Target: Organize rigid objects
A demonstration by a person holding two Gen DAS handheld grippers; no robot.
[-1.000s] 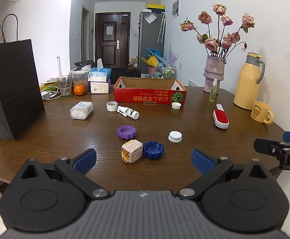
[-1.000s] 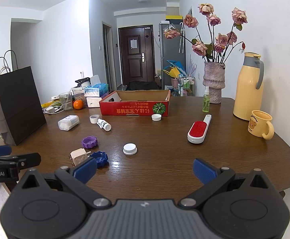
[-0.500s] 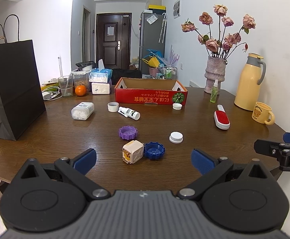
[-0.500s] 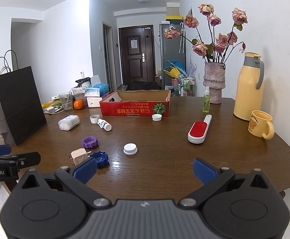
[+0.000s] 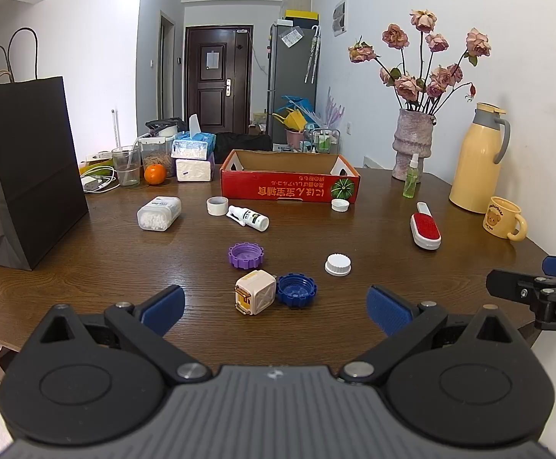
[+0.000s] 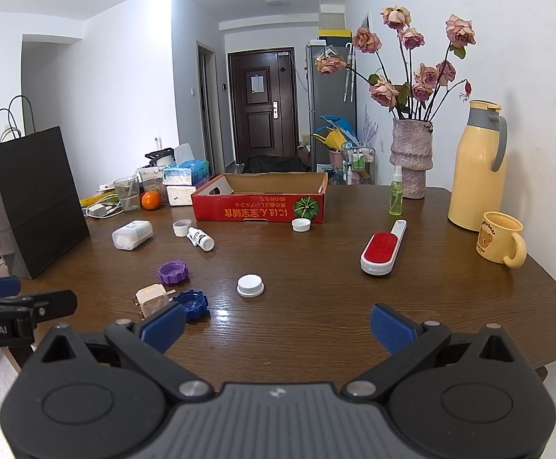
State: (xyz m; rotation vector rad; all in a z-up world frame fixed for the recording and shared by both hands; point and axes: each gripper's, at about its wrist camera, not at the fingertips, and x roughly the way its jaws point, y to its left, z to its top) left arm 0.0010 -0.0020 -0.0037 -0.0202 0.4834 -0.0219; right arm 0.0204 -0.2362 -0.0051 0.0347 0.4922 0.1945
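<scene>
Left claw (image 5: pixel 275 302): wide open, empty, low over the worktop (image 5: pixel 125 267) edge.
Right claw (image 6: pixel 277 321): wide open, empty, level.
Blue cap (image 5: pixel 296 290): frame middle, touching the plug cube (image 5: pixel 254 292).
Red box (image 5: pixel 289 185): behind, upper middle.

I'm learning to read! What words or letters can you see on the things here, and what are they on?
"Robot.AI": on the black left gripper, at the right wrist view's left edge.
"D": cut off, on the black right gripper, in the left wrist view.
Yellow upside-down Japanese characters on the red cardboard box: too small to read.
Small print on the yellow bear mug: blurred.
Labels on the small white bottle and white plastic container: unreadable.
</scene>
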